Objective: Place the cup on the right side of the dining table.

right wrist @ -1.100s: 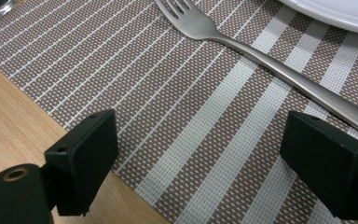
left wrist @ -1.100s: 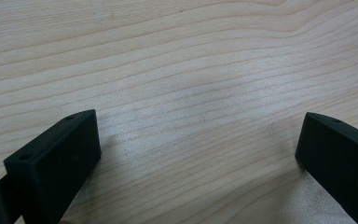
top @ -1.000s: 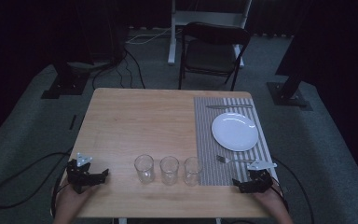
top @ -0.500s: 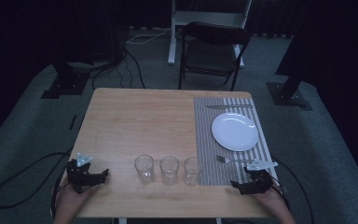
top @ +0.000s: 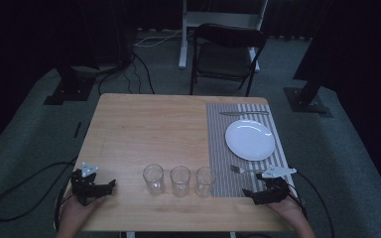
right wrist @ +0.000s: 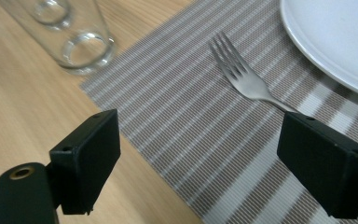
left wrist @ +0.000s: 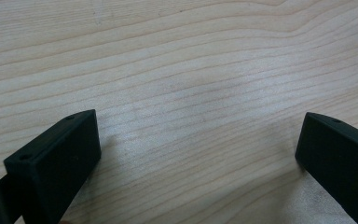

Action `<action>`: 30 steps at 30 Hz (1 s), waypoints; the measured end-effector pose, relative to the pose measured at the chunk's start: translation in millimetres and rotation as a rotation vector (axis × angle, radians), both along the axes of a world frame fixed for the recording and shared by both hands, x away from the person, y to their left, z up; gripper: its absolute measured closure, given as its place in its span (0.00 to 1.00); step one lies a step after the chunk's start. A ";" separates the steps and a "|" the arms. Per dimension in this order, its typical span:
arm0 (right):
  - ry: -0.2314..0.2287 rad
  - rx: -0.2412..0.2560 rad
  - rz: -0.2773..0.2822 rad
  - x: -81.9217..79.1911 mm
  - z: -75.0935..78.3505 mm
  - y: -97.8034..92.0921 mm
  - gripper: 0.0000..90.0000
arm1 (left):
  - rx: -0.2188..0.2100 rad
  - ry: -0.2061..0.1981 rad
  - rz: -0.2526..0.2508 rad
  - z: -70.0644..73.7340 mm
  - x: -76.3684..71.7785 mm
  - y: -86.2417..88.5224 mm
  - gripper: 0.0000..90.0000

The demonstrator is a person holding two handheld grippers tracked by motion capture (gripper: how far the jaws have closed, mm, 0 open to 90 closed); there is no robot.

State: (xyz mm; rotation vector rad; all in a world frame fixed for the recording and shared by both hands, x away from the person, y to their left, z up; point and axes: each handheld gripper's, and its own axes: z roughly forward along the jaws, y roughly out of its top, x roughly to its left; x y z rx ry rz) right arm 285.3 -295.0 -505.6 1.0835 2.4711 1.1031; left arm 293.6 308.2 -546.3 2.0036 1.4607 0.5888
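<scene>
Your right tool (right wrist: 200, 163) is hovering with its jaws spread wide over the striped placemat (right wrist: 182, 116), the fork (right wrist: 242, 74) lying just beyond them beside the white plate (right wrist: 335, 42). Your left tool (left wrist: 198, 154) is gaping wide over bare counter (left wrist: 177, 70), gripping nothing.

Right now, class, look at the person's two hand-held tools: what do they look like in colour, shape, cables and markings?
Both are black. Each claw has two blocky, flat-faced jaws with small round holes in their sides. The left claw and the right claw each carry a pale grey three-cornered plate on top. A black cable trails from each one off the table's near edge. A brass-coloured ring shows at the right claw's base. No sleeves are visible.
</scene>
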 end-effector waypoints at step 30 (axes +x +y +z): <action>-0.090 0.088 0.120 15.8 49.2 42.0 0.15 | 0.001 0.000 -0.001 -0.1 0.0 0.1 0.00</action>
